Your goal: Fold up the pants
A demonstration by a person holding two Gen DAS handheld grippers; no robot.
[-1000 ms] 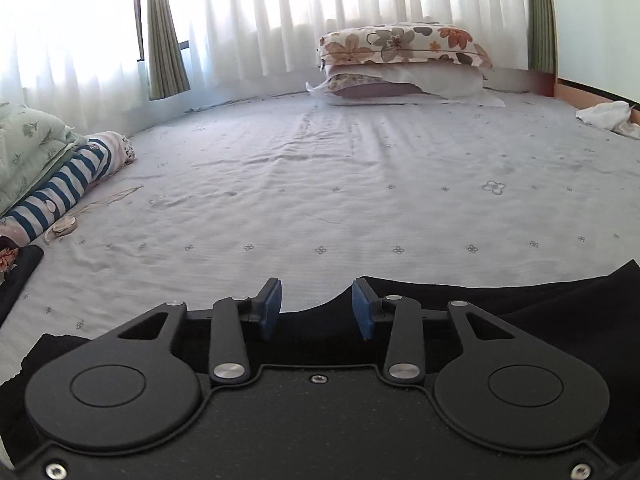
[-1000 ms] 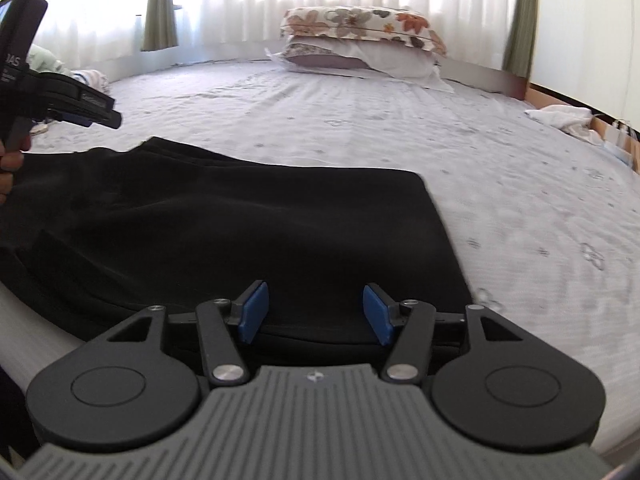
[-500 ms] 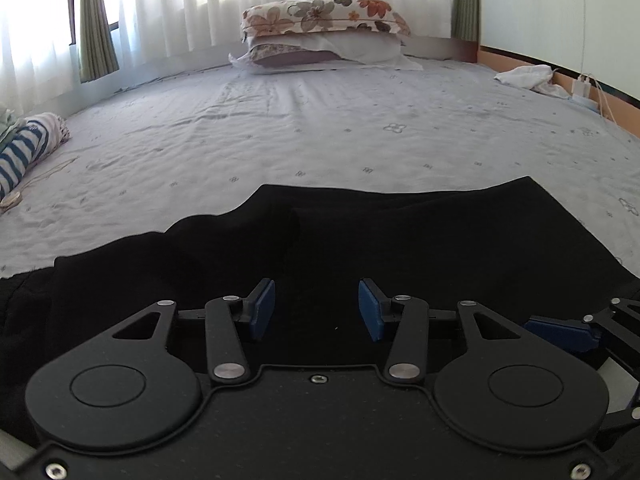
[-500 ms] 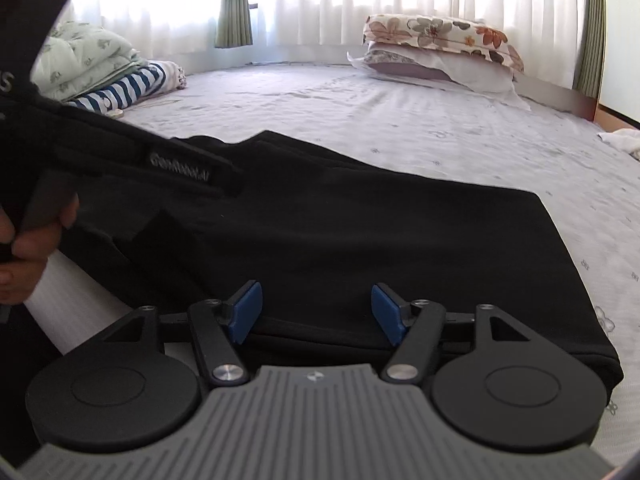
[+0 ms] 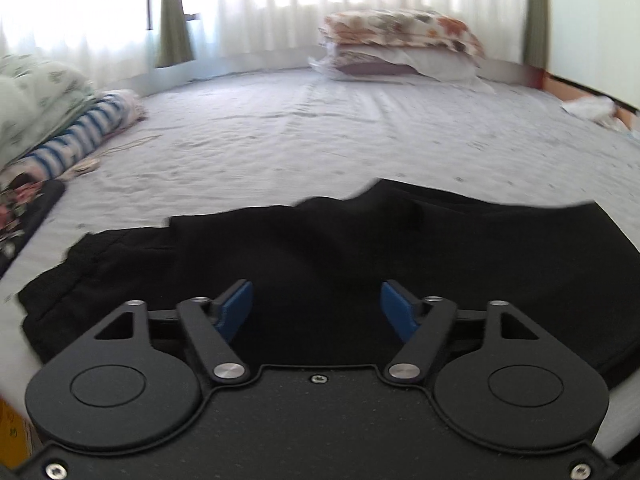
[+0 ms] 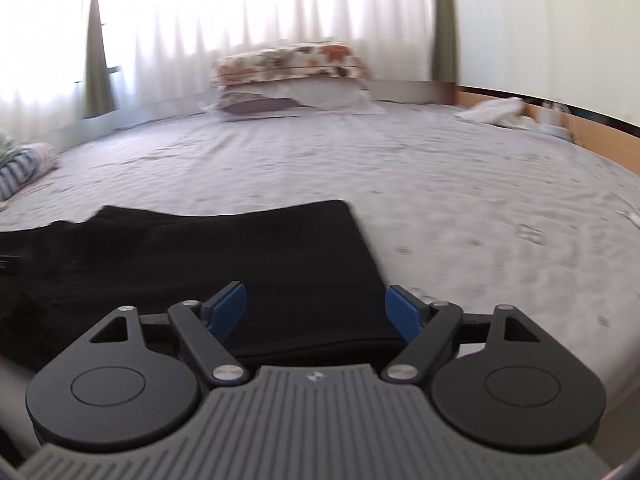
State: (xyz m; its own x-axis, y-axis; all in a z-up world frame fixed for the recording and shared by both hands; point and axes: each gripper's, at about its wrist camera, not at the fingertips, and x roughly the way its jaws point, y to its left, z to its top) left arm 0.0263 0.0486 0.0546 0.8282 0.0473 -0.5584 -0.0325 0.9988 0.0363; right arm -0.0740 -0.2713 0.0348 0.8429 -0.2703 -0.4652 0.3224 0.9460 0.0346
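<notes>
Black pants (image 5: 320,248) lie folded flat on the bed near its front edge; they also show in the right wrist view (image 6: 224,256). My left gripper (image 5: 316,308) is open and empty, hovering over the middle of the pants. My right gripper (image 6: 316,312) is open and empty, over the pants' right end, with its right finger past the cloth's edge.
The grey patterned bedsheet (image 5: 320,136) stretches ahead. Stacked floral pillows (image 5: 400,48) lie at the far end under curtained windows. Folded bedding and a striped roll (image 5: 68,136) sit at the left. A white cloth (image 6: 492,112) lies by the wooden bed edge at right.
Both grippers have opened wider and swung. The left view has turned left and no longer shows the right gripper. The right view has turned right and no longer shows the left gripper and hand.
</notes>
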